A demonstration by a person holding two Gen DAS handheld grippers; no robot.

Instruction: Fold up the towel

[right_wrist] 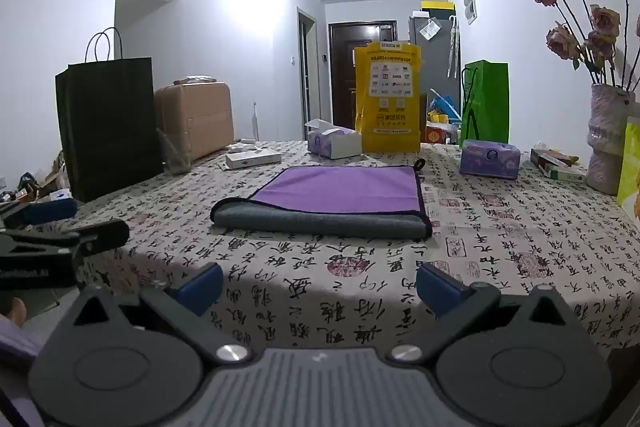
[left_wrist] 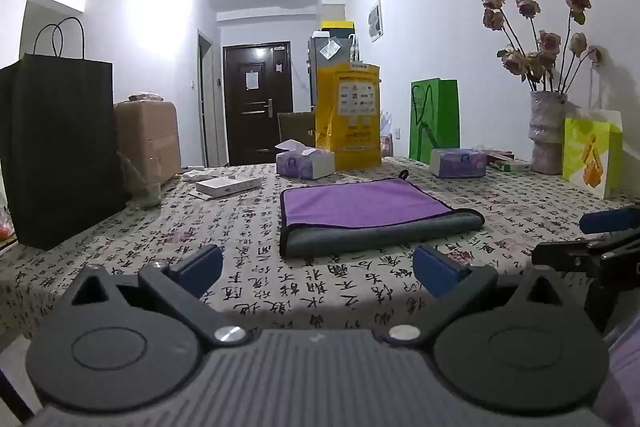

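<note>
A towel [left_wrist: 360,207], purple on top and grey underneath, lies folded once on the patterned tablecloth [left_wrist: 240,227], its grey fold edge toward me. It also shows in the right wrist view [right_wrist: 336,191]. My left gripper [left_wrist: 318,267] is open and empty, near the table's front edge, short of the towel. My right gripper [right_wrist: 320,285] is open and empty, also at the front edge. Each gripper shows in the other's view: the right one [left_wrist: 600,239] at the right edge, the left one [right_wrist: 52,223] at the left edge.
A black paper bag [left_wrist: 60,147] and a glass [left_wrist: 144,187] stand at the left. Tissue boxes [left_wrist: 306,163], a yellow bag [left_wrist: 348,115], a green bag [left_wrist: 434,119], a vase of dried roses [left_wrist: 546,131] and a lime bag [left_wrist: 592,155] line the back and right.
</note>
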